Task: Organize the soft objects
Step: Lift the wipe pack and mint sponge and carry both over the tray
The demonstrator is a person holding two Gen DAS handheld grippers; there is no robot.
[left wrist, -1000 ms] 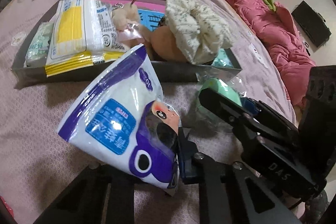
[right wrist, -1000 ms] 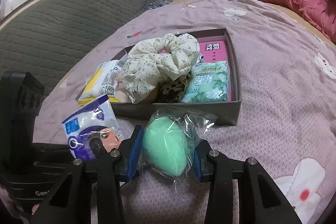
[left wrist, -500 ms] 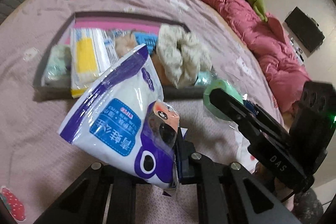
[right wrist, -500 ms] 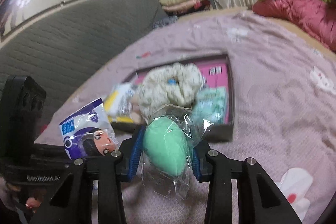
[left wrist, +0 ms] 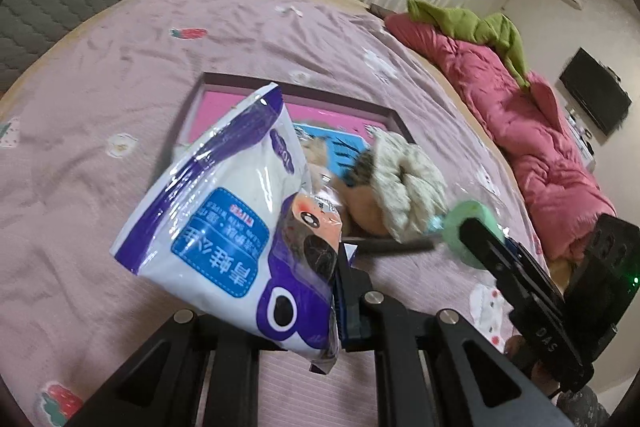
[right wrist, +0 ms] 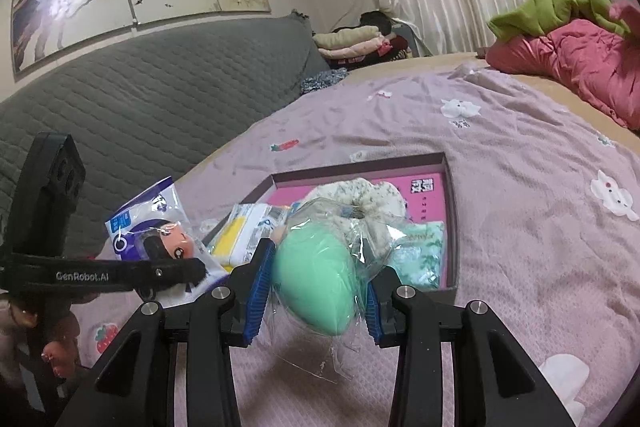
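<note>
My left gripper (left wrist: pixel 337 291) is shut on the lower corner of a white and purple wipes pack (left wrist: pixel 224 227), which hangs in the air in front of the box. The same pack (right wrist: pixel 148 227) shows at the left of the right wrist view. My right gripper (right wrist: pixel 316 287) is shut on a green egg-shaped sponge (right wrist: pixel 316 279) in a clear wrapper, lifted above the bedspread. The dark box (right wrist: pixel 360 167) with a pink bottom lies ahead and holds a floral scrunchie (right wrist: pixel 360 195), a yellow and white pack (right wrist: pixel 240 231), a green tissue pack (right wrist: pixel 420 251) and a brown plush (left wrist: pixel 360 203).
The box (left wrist: pixel 304 95) sits on a lilac bedspread (left wrist: pixel 120 87) with small prints. A pink quilt (left wrist: pixel 520 115) and a green cloth (left wrist: pixel 472 23) lie at the right. A grey padded headboard (right wrist: pixel 140 95) and folded clothes (right wrist: pixel 352 43) stand behind.
Both grippers have risen off the bed with their loads. The box now looks lower and farther off, and the wipes pack covers more of its left side.
</note>
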